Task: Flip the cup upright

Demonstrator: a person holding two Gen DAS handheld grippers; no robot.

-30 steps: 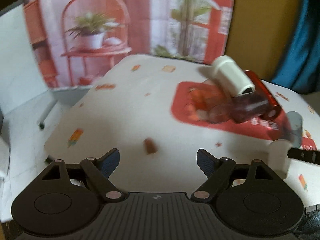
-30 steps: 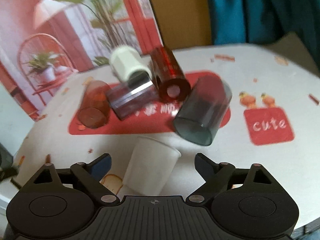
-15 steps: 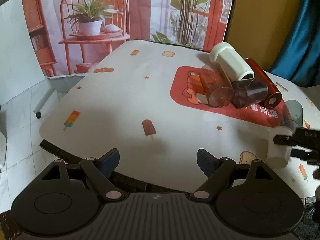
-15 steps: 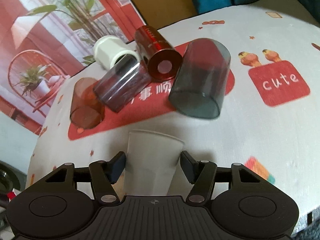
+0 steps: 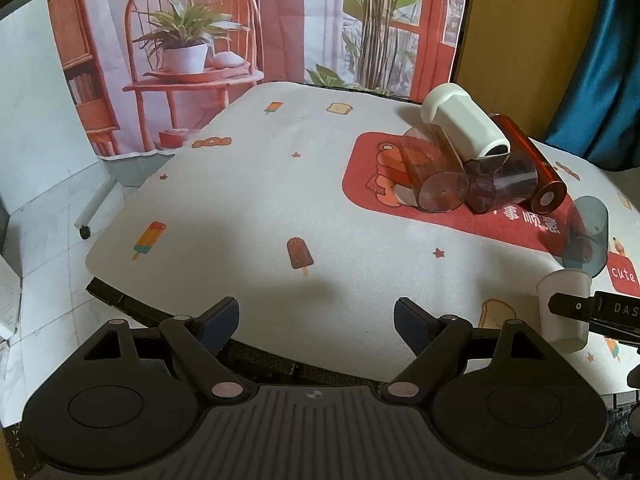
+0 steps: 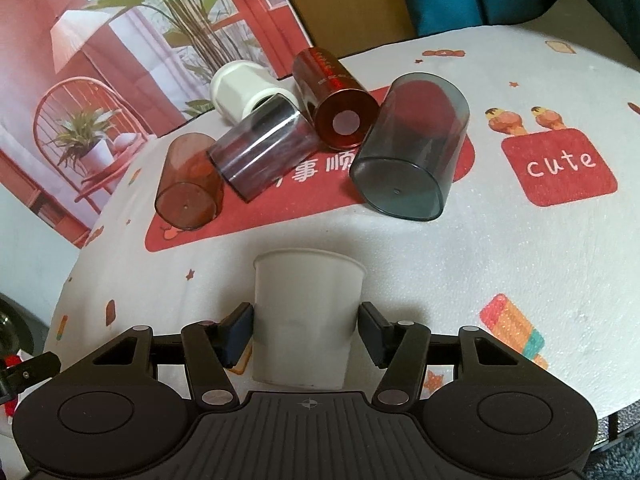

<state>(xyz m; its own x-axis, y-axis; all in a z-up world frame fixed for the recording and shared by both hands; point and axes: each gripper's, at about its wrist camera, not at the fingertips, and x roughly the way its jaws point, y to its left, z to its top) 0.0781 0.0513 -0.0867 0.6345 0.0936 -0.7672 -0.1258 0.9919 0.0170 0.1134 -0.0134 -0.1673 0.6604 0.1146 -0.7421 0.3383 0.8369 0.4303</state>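
Right gripper (image 6: 306, 332) sits low centre in the right wrist view, its two pads against the sides of the white paper cup (image 6: 306, 312); jaws narrowed onto it, holding the cup. Cup stands with its rolled rim up and its base on the bench (image 6: 500, 248), which is covered in a white printed cloth. In the left wrist view the same white paper cup (image 5: 564, 312) shows at the right edge of the frame, with the right gripper's finger (image 5: 576, 306) across its side. Left gripper (image 5: 316, 320) is at lower centre of its own view, jaws wide apart, nothing between them, over the near edge of the bench. Upper centre of the right wrist view: five other cups lie on their sides in a cluster on a red mat (image 6: 320, 200). From left to right: a brown translucent cup (image 6: 188, 182), a smoky purple cup (image 6: 264, 152) resting against a cream cup (image 6: 244, 90) behind it, a dark red cup (image 6: 336, 104), and a grey-blue cup (image 6: 408, 148). The grey-blue cup is nearest the white paper cup but apart from it. A red "cute" patch (image 6: 560, 164) is printed on the cloth at right.
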